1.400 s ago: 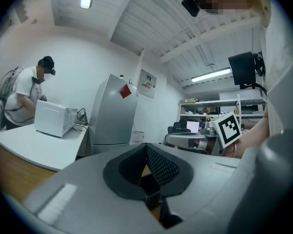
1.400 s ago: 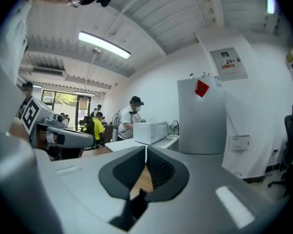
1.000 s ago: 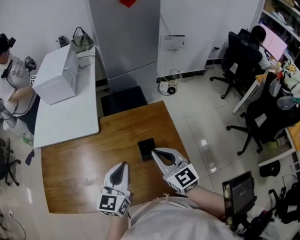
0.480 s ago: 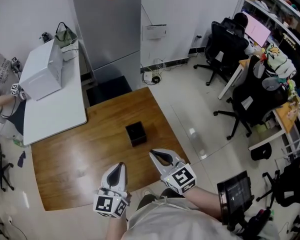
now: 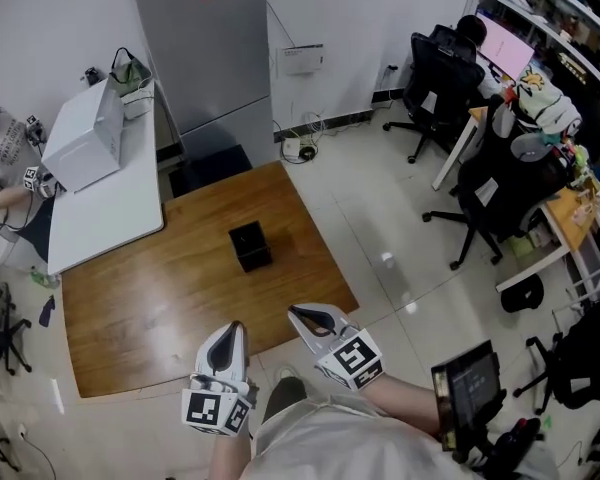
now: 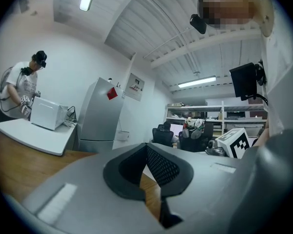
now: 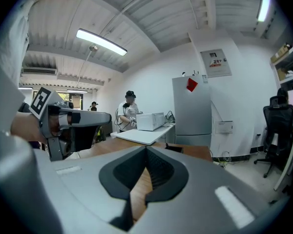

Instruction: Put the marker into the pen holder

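The black pen holder (image 5: 250, 246) stands upright on the brown wooden table (image 5: 150, 298), towards its far right part. No marker shows in any view. My left gripper (image 5: 236, 327) and right gripper (image 5: 302, 314) hover side by side off the table's near edge, over the floor, well short of the holder. Both are shut with nothing between their fingers. In the left gripper view the left gripper (image 6: 147, 148) points over the table. In the right gripper view, past the right gripper (image 7: 146, 150), the holder (image 7: 174, 148) is a small dark shape on the table.
A white table (image 5: 105, 213) with a white box (image 5: 80, 146) adjoins the wooden one at the far left, with a person (image 5: 2, 158) beside it. A grey cabinet (image 5: 195, 53) stands behind. Office chairs (image 5: 500, 193) and desks fill the right. A dark screen (image 5: 470, 388) hangs by my right arm.
The view has backed away from the table, so the pen holder lies farther ahead. Both grippers now hang beyond the table's near edge and stay shut.
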Demonstrator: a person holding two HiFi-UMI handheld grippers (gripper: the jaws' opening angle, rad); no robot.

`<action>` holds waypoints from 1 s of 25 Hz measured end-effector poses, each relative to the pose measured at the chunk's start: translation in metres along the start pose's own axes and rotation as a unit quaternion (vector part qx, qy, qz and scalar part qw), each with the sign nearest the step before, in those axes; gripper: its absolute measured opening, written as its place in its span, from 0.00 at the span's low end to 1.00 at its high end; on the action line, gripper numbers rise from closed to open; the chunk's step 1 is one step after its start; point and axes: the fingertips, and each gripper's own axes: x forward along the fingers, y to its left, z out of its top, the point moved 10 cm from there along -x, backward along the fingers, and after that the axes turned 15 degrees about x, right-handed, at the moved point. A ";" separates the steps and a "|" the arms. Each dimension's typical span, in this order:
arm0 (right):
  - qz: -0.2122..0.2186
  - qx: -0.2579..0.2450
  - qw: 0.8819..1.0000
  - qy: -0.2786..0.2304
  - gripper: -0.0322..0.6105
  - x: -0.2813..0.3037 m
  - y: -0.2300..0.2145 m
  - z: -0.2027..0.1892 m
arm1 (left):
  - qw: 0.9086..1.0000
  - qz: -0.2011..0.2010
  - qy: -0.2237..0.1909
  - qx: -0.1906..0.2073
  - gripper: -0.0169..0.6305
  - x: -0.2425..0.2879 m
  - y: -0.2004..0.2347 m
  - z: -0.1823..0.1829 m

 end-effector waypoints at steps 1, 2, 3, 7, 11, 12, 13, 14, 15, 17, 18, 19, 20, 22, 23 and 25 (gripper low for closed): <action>0.001 0.002 1.000 0.000 0.05 -0.013 -0.001 -0.004 | 1.000 0.001 0.000 0.002 0.05 -0.003 -0.013 0.001; 0.003 0.004 1.000 -0.001 0.05 -0.027 -0.002 -0.007 | 1.000 0.003 0.000 0.004 0.05 -0.006 -0.027 0.000; 0.007 0.005 1.000 -0.003 0.05 -0.042 -0.003 -0.011 | 1.000 0.002 0.000 0.007 0.05 -0.010 -0.043 -0.001; 0.017 0.001 1.000 -0.007 0.05 -0.108 -0.010 -0.030 | 1.000 -0.008 -0.007 0.008 0.05 -0.028 -0.118 -0.006; 0.017 0.002 1.000 -0.002 0.05 -0.162 -0.012 -0.045 | 1.000 -0.008 -0.001 0.001 0.05 -0.051 -0.180 -0.012; 0.018 0.003 1.000 -0.001 0.05 -0.173 -0.012 -0.049 | 1.000 -0.007 0.002 0.002 0.05 -0.057 -0.193 -0.013; 0.021 0.004 1.000 0.001 0.05 -0.182 -0.011 -0.052 | 1.000 -0.003 0.004 0.003 0.05 -0.063 -0.204 -0.013; 0.027 0.003 1.000 0.002 0.05 -0.191 -0.008 -0.055 | 1.000 0.003 0.005 0.003 0.05 -0.069 -0.214 -0.012; 0.035 0.000 0.999 0.004 0.05 -0.199 -0.003 -0.058 | 1.000 0.009 0.005 0.005 0.05 -0.077 -0.224 -0.011; 0.055 -0.010 0.998 0.007 0.05 -0.213 0.009 -0.062 | 1.000 0.020 0.006 0.009 0.05 -0.092 -0.240 -0.009; 0.065 -0.012 0.998 0.008 0.05 -0.219 0.015 -0.064 | 1.000 0.025 0.008 0.011 0.05 -0.099 -0.246 -0.008; 0.072 -0.012 0.997 0.009 0.05 -0.224 0.020 -0.065 | 0.999 0.031 0.011 0.012 0.05 -0.106 -0.250 -0.007; 0.077 -0.012 0.997 0.010 0.05 -0.229 0.025 -0.066 | 0.999 0.036 0.013 0.013 0.05 -0.113 -0.254 -0.006; 0.082 -0.014 0.997 0.007 0.05 -0.238 0.032 -0.068 | 0.999 0.040 0.011 0.017 0.05 -0.123 -0.262 -0.003; 0.081 -0.014 0.997 0.005 0.05 -0.242 0.034 -0.069 | 0.999 0.037 0.005 0.018 0.05 -0.127 -0.266 -0.001; 0.076 -0.012 0.997 0.001 0.05 -0.248 0.038 -0.069 | 0.999 0.023 -0.010 0.021 0.05 -0.133 -0.272 0.002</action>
